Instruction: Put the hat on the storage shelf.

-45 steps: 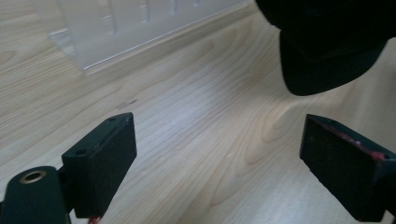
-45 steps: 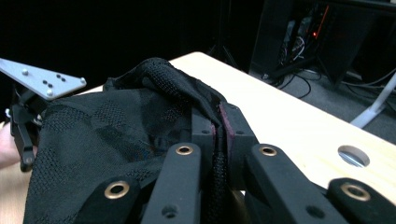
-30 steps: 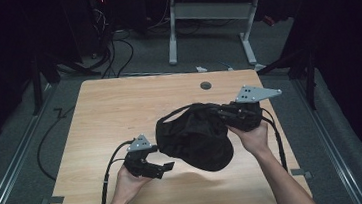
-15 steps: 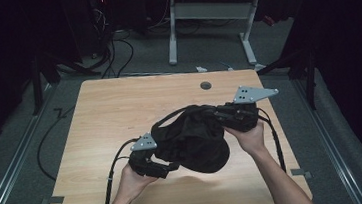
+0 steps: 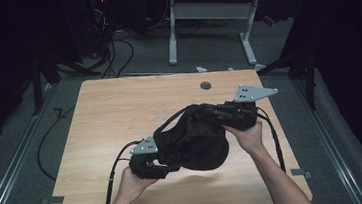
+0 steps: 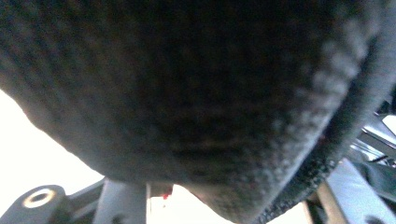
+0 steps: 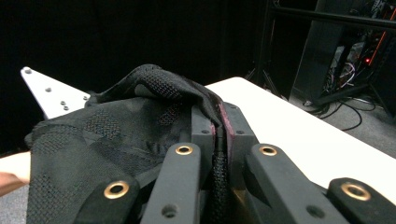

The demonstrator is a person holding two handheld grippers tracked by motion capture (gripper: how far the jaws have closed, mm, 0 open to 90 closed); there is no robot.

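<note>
High view: right gripper [image 5: 220, 114] clamps the black mesh bag [image 5: 193, 141] by its edge above the wooden table [image 5: 115, 113]; left gripper [image 5: 162, 165] reaches beneath, finger state untellable. Likely next: grasping the opposite edge.

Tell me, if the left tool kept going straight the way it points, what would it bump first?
Probably the black mesh cloth. In the left gripper view its dark weave sits right ahead and very close. From above, the left tool points at that bundle, perhaps already touching it.
</note>
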